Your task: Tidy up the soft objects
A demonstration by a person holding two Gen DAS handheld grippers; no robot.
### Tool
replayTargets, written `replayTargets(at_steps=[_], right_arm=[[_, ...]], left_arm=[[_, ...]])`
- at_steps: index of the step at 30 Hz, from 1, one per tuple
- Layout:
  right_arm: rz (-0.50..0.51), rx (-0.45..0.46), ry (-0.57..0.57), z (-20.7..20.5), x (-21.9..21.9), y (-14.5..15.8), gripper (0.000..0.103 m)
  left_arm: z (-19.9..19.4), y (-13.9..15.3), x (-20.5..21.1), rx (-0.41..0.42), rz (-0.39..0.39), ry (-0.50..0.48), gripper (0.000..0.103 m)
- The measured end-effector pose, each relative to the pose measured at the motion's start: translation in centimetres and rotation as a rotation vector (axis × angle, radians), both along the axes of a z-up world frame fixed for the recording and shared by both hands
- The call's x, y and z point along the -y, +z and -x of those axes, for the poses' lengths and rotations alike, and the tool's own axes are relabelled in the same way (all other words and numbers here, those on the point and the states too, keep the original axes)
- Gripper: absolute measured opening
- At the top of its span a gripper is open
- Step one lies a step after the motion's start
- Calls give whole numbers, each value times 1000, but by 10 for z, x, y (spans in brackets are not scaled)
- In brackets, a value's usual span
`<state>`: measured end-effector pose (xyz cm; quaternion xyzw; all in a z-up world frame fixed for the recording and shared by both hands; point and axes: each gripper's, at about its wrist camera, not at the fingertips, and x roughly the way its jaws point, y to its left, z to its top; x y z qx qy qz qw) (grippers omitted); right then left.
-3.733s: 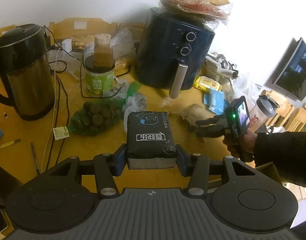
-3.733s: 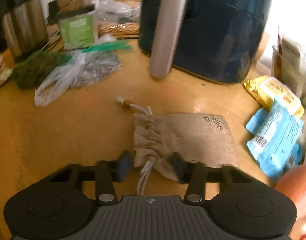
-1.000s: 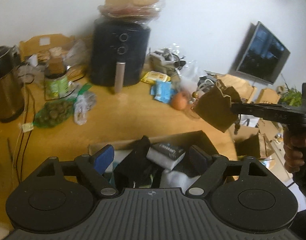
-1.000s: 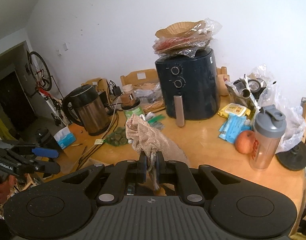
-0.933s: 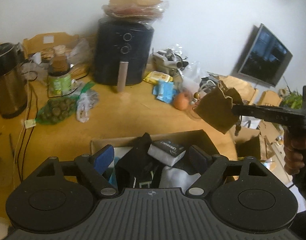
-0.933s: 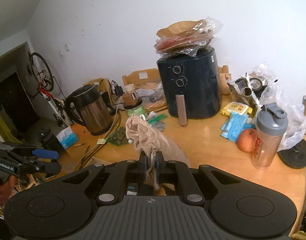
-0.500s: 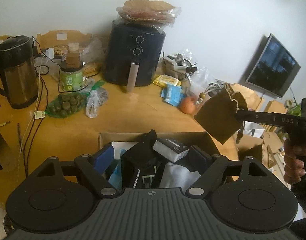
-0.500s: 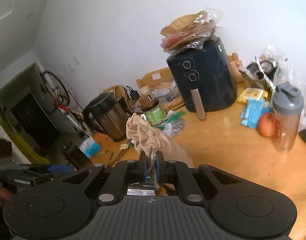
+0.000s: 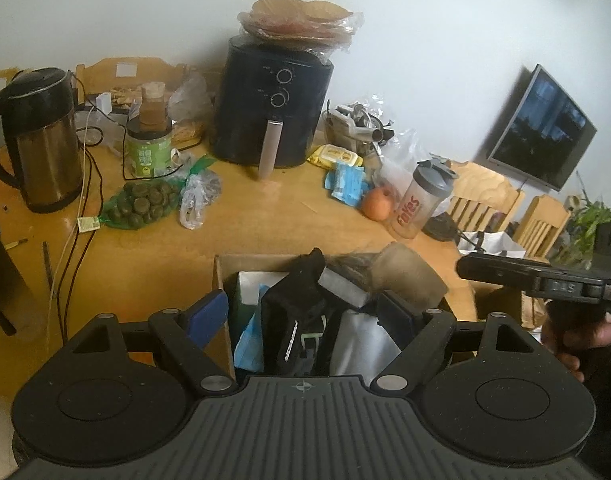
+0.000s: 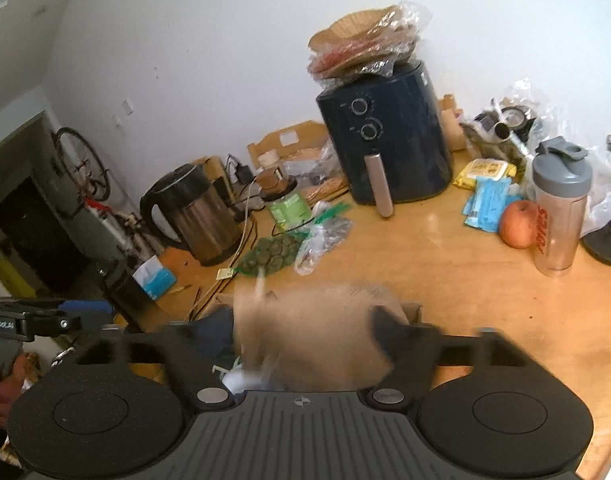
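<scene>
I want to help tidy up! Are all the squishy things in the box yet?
Nearly. The cardboard box already holds a black pouch and other soft things. The burlap bag is dropping in, since the right gripper has just been opening. Left gripper is open, empty. Only bagged food and appliances show on the table.

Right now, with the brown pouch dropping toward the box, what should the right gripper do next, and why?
Probably lift the right gripper up and away from the box. Its jaws have just been opening, and the brown pouch, blurred as if falling, sits at the top of the box with nothing pinching it. The box already holds other soft things, and the left gripper hangs open above it.
</scene>
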<state>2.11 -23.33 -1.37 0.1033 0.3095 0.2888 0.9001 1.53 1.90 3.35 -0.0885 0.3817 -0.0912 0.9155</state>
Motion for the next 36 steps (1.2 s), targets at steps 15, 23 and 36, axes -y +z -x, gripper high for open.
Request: replayTargets(at_steps=[15, 23, 36], right_arm=[[233, -48, -98, 59, -44, 6, 103], [419, -104, -142, 83, -63, -5, 103], [544, -187, -151, 100, -70, -26, 103]], left_arm=[[29, -9, -4, -62, -49, 44, 90], [39, -15, -3, -47, -79, 68, 101], [49, -40, 9, -203, -209, 90, 103]])
